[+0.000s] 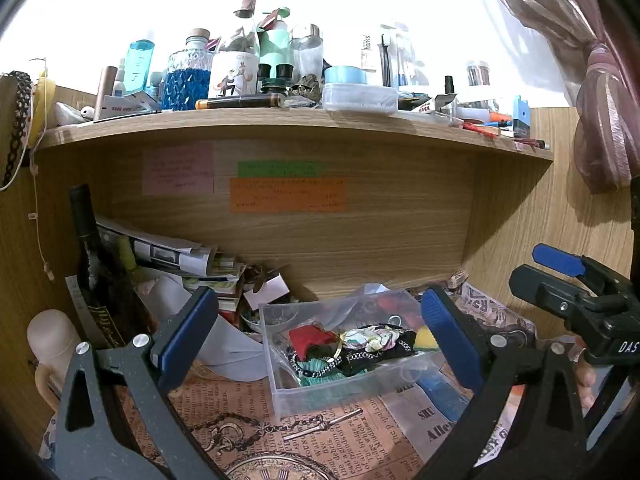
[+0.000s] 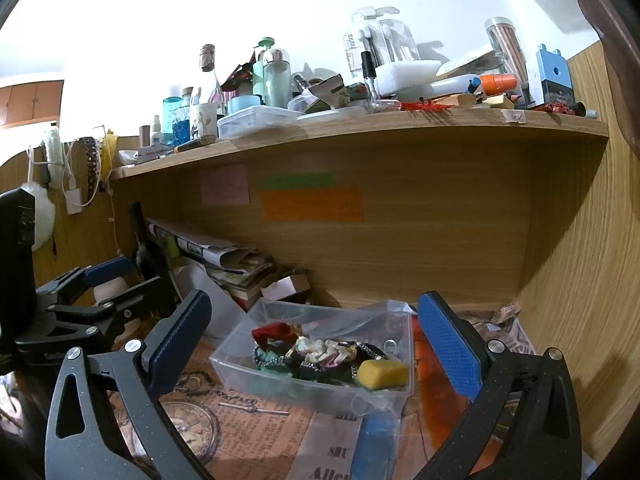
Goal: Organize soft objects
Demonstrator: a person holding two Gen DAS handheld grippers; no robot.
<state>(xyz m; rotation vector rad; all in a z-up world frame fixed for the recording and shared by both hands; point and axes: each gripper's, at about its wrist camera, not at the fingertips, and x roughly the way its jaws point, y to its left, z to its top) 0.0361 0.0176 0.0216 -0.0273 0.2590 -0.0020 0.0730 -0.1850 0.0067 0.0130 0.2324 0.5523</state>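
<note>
Currently both grippers' fingers (image 1: 448,332) are spread, empty, flanking the clear bin (image 2: 280,384) of scrunchies (image 2: 324,350) ahead.

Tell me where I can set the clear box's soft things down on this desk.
Best bare patch: the newsprint mat in front of the clear box, between both open grippers. The back left is crowded with stacked papers and a dark bottle; the shelf above is packed.
</note>
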